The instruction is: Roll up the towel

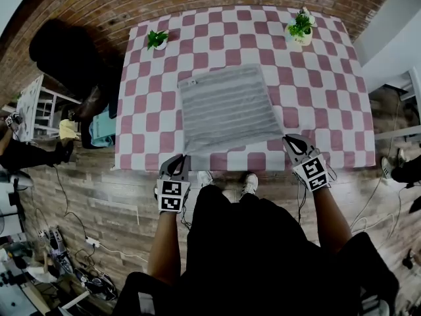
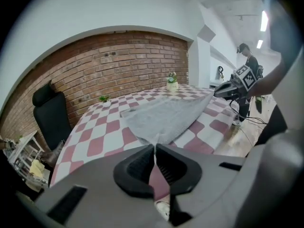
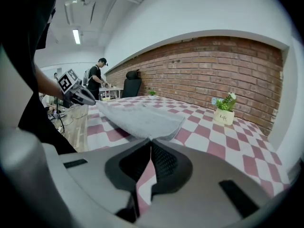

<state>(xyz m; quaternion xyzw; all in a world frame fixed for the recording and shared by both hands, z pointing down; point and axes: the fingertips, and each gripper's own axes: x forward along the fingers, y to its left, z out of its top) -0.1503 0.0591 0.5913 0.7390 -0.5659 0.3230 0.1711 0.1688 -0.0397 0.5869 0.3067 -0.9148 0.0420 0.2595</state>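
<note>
Head view: the grey ribbed cloth towel lies on the red-and-white checked table. The left gripper and right gripper are at its two near corners.

Left gripper view: the fingers are clamped on the towel's corner.

Right gripper view: the fingers pinch the other corner.

Handling, as judged: the towel is light, soft and limp, and sags between grips. Hold it by the corners, evenly tensioned

Head view: high overhead, steeply down onto table. Gripper views: low at near edge, close, facing brick wall. All share towel.
</note>
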